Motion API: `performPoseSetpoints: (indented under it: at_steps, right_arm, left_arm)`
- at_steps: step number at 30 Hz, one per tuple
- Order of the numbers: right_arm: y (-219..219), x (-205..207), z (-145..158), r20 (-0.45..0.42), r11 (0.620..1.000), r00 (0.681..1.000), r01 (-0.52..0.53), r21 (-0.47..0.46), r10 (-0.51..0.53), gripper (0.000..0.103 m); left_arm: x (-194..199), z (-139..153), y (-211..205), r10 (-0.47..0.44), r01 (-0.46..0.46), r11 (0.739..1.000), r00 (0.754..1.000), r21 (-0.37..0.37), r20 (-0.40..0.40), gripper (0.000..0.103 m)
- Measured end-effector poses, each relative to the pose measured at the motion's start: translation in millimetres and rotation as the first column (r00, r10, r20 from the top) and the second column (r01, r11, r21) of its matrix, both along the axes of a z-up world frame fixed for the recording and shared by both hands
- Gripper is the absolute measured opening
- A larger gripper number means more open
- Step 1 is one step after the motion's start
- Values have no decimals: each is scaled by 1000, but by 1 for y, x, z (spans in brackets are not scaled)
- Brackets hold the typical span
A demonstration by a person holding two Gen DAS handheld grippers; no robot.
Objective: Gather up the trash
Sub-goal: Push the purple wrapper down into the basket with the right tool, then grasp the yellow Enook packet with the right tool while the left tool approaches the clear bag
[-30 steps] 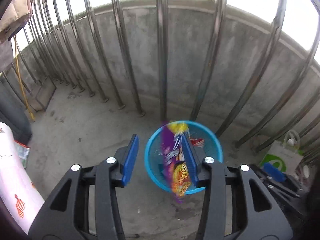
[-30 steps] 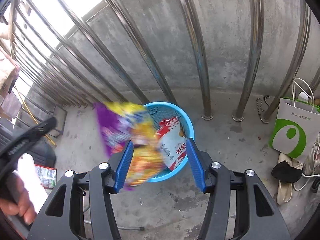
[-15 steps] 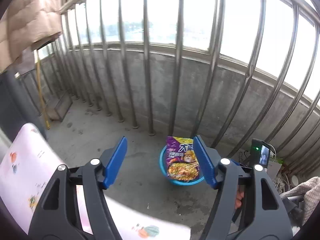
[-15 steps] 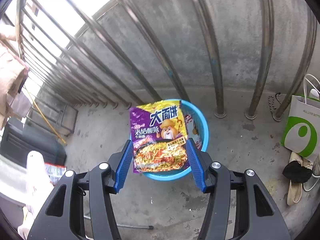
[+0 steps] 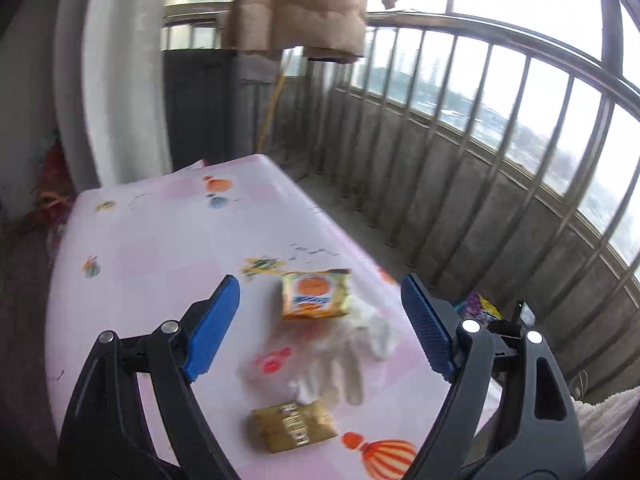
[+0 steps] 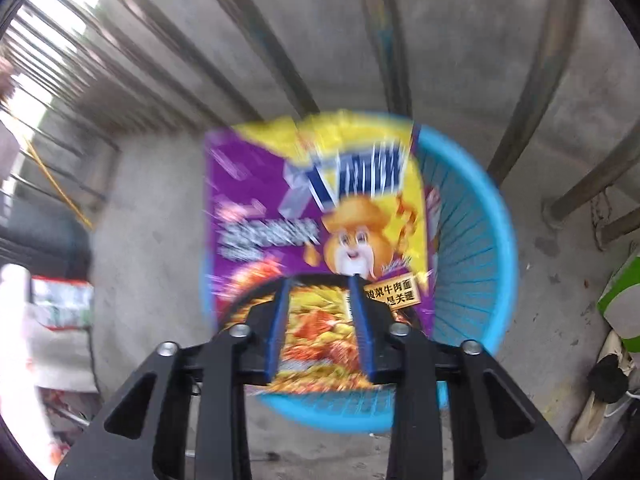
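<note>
In the left wrist view my left gripper [image 5: 320, 308] is open and empty above a pink table [image 5: 160, 240]. On the table lie an orange snack packet [image 5: 314, 294], a clear plastic glove [image 5: 340, 360] and a gold packet [image 5: 294, 426]. In the right wrist view my right gripper [image 6: 320, 284] hangs just above a purple and yellow noodle bag [image 6: 316, 216], which lies across a blue basket [image 6: 472, 248]. Its jaws stand narrowly apart with the bag's lower part behind them; whether they grip it is unclear. The view is blurred.
A metal railing [image 5: 500, 152] on a concrete wall runs along the right of the table. A tan coat [image 5: 304, 4] hangs at the back. A green and white bag [image 6: 624, 300] and shoes [image 6: 604, 380] sit right of the basket. The basket also shows past the table edge [image 5: 480, 308].
My left gripper has swung away from the basket up to the table with its packets. The noodle bag dropped onto the basket; my right gripper's jaws narrowed and moved down close to it.
</note>
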State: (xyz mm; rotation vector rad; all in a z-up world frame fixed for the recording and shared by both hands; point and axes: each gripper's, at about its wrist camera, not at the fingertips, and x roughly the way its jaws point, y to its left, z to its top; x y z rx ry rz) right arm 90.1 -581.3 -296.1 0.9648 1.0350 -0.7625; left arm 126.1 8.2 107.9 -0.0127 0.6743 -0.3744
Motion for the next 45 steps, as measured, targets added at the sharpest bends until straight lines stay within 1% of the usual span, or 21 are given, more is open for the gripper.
performPoseSetpoints:
  at_steps: [3,5,8,12,15,16,18,20,21,23,26,29,31,33,34,36,37,39,41,43,45]
  right_arm:
    - [-4,24,-40,-111,997,991,-64,46,69,27]
    - [-9,29,-63,-133,993,990,-30,116,45,27]
    - [-9,33,-96,-217,976,974,-9,220,58,27]
    - [-3,25,-126,-261,946,965,62,319,25,27]
    - [1,21,-142,-292,903,956,116,413,11,27]
    - [0,23,-141,-307,905,951,112,409,21,27]
    - [2,33,-130,-342,938,936,40,345,86,27]
    - [6,38,-114,-354,958,927,-17,286,122,28]
    - [6,36,-104,-340,965,933,-22,260,113,33]
    - [7,31,-78,-276,981,959,-12,194,66,38]
    - [13,14,-30,-177,998,984,39,59,-28,39]
    - [27,-1,18,-62,997,995,76,-24,-78,40]
    - [43,-6,55,3,995,998,69,-79,-69,40]
    - [65,-6,101,97,989,995,25,-143,-11,40]
    - [73,-19,123,137,983,990,3,-181,22,43]
    - [102,-20,174,215,964,971,-49,-260,107,56]
    - [116,-20,197,254,954,955,-76,-289,153,58]
    - [152,-21,236,311,929,916,-142,-343,254,67]
    - [185,-8,274,337,893,869,-221,-392,363,72]
    - [214,4,299,345,855,816,-310,-416,464,74]
    - [241,21,311,355,823,761,-402,-401,544,75]
  left_arm:
    - [3,-6,51,135,-135,991,990,5,-28,78]
    - [6,-7,79,203,-203,979,978,5,-49,78]
    - [10,-9,108,266,-267,964,962,-7,-66,78]
    - [16,-15,118,294,-295,955,953,-6,-67,78]
    - [14,-26,111,285,-286,958,954,2,-89,78]
    - [15,-29,110,280,-281,960,955,4,-98,78]
    - [18,-34,108,272,-273,962,956,-1,-111,78]
    - [18,-37,109,265,-268,963,958,-14,-113,78]
    - [18,-38,110,263,-267,963,958,-22,-111,78]
    - [19,-40,112,260,-265,963,959,-40,-112,78]
    - [19,-45,115,246,-255,964,962,-73,-114,78]
    - [15,-47,112,223,-234,967,969,-102,-104,79]
    - [11,-47,109,201,-212,969,975,-123,-99,82]
    - [7,-48,104,176,-187,973,980,-134,-91,83]
    - [3,-49,101,164,-174,976,983,-133,-86,83]
    - [-2,-50,95,142,-151,980,987,-131,-70,83]
    - [-5,-51,93,133,-141,981,989,-134,-66,83]
    - [-11,-54,88,113,-122,982,991,-145,-69,84]
    - [-14,-59,85,99,-110,983,992,-146,-76,86]
    - [-17,-66,83,101,-111,985,991,-133,-84,87]
    - [-19,-74,82,107,-118,986,989,-116,-97,88]
